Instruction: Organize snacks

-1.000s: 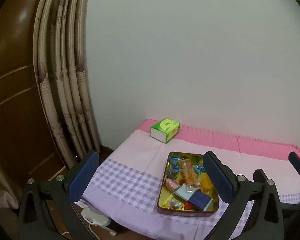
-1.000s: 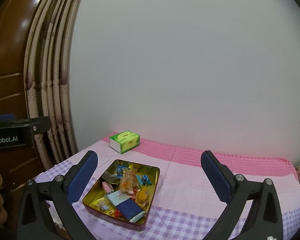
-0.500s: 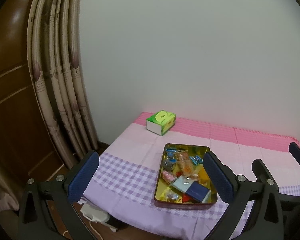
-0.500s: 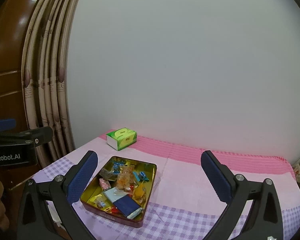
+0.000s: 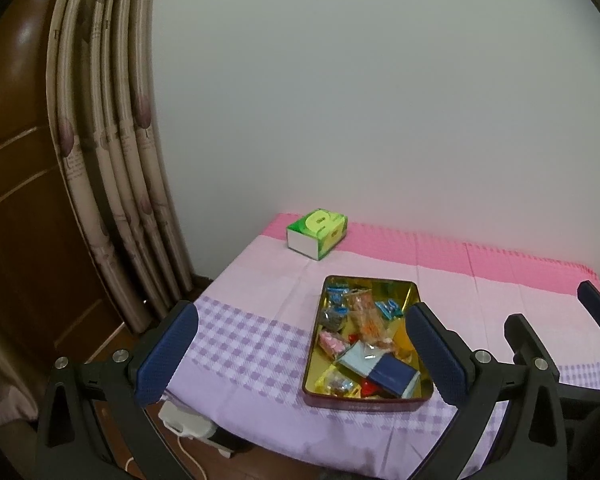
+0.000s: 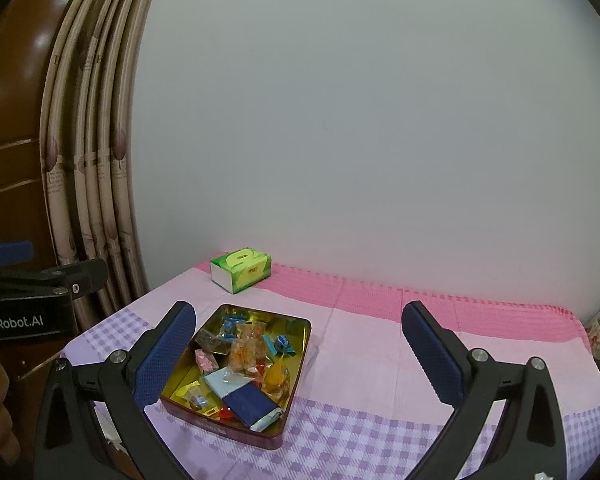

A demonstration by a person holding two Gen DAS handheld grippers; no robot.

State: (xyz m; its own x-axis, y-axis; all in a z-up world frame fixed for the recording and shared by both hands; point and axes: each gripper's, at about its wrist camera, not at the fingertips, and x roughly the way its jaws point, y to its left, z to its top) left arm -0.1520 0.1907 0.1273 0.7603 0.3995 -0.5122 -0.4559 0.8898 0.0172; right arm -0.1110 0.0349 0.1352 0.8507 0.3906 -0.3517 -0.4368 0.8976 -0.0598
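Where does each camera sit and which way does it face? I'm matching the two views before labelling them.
Left wrist: on the left gripper, above the table's left front, facing the wall over the tin; its own open fingers show, with the right gripper at the right edge.
Right wrist: on the right gripper, further right, facing the same wall; its open fingers show, with the left gripper at the left edge.
Shared: tin, green box, tablecloth, curtain.
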